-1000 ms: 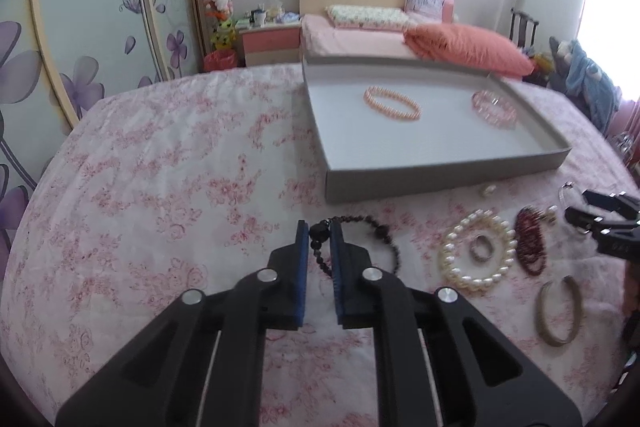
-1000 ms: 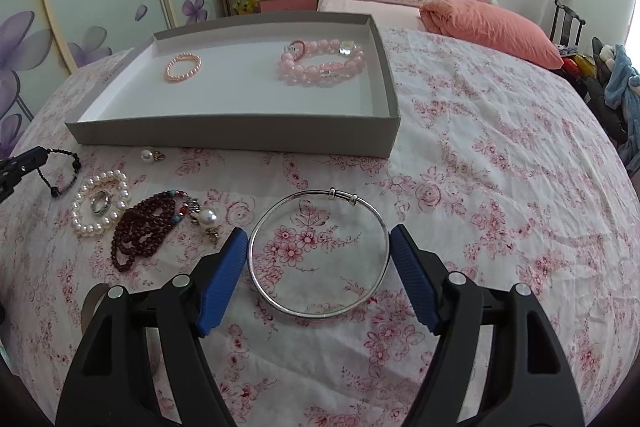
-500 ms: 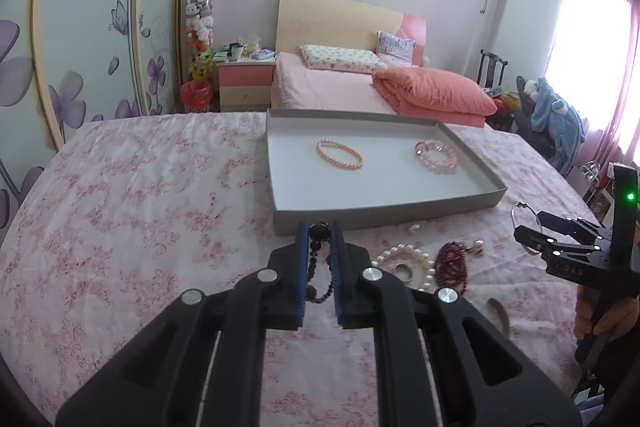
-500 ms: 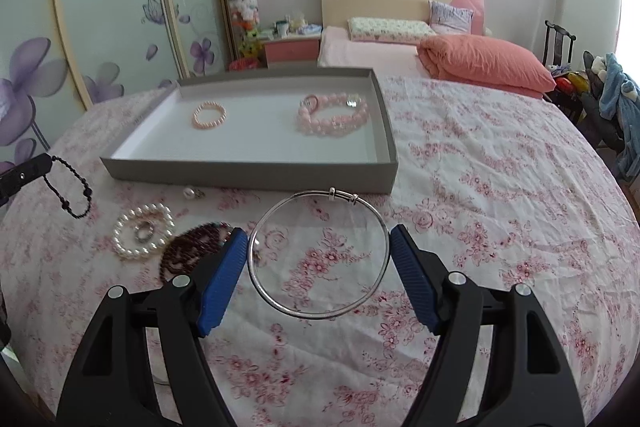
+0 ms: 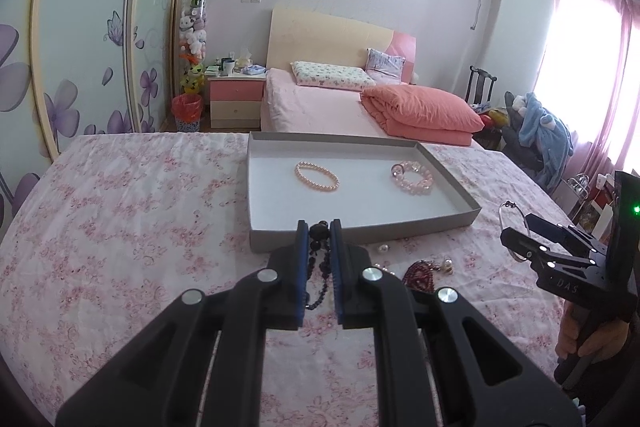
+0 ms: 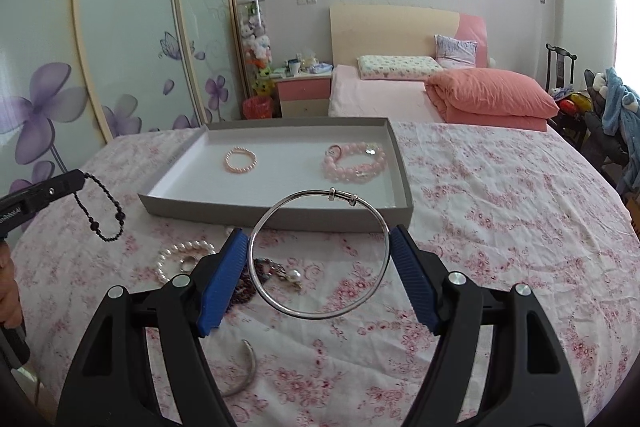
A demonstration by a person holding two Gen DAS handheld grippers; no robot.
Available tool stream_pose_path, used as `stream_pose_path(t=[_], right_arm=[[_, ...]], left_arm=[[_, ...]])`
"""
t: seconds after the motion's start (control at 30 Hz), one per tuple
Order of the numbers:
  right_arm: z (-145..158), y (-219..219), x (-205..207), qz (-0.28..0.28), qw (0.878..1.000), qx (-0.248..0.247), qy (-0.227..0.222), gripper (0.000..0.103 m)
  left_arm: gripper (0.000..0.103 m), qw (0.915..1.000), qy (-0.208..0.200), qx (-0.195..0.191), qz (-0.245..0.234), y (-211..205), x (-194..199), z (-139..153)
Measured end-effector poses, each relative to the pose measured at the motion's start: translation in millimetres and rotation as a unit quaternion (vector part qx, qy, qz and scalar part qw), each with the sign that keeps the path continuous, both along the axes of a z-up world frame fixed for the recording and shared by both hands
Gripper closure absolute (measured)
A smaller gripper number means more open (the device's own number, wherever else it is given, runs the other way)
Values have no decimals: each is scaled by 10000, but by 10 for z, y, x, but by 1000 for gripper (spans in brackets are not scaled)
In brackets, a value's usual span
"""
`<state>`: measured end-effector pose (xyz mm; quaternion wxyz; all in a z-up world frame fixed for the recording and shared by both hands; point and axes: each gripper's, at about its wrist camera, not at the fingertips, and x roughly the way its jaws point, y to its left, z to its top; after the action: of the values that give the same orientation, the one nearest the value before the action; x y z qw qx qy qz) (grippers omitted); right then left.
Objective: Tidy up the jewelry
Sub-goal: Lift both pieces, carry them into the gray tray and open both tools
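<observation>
We log two lifted pieces: left tongs [image 5: 319, 247] pinch a black beaded bracelet [image 6: 100, 211]; right tongs [image 6: 320, 259] — spread wide — clamp a thin silver bangle [image 6: 319, 253], both facing the shallow grey cardboard tray [image 6: 280, 213] — likely their destination.

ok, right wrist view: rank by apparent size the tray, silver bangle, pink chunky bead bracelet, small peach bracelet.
1. tray
2. silver bangle, though it's nearest the camera
3. pink chunky bead bracelet
4. small peach bracelet
</observation>
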<state>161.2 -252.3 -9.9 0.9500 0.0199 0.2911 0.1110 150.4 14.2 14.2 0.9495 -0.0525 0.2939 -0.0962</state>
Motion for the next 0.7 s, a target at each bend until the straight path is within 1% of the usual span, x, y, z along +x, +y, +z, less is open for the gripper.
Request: stream_pose_path(t=[0.2, 0.57, 0.7], right_arm=[[90, 37, -45, 25, 9998, 60, -208, 30], [311, 144, -146, 10, 9962, 7, -874, 30], [350, 148, -135, -10, 9952, 46, -977, 30]], left_arm=[[91, 9999, -106, -59, -1, -49, -16, 81], [91, 9994, -313, -143, 50, -143, -14, 214], [91, 9992, -349, -184, 51, -156, 3, 253]])
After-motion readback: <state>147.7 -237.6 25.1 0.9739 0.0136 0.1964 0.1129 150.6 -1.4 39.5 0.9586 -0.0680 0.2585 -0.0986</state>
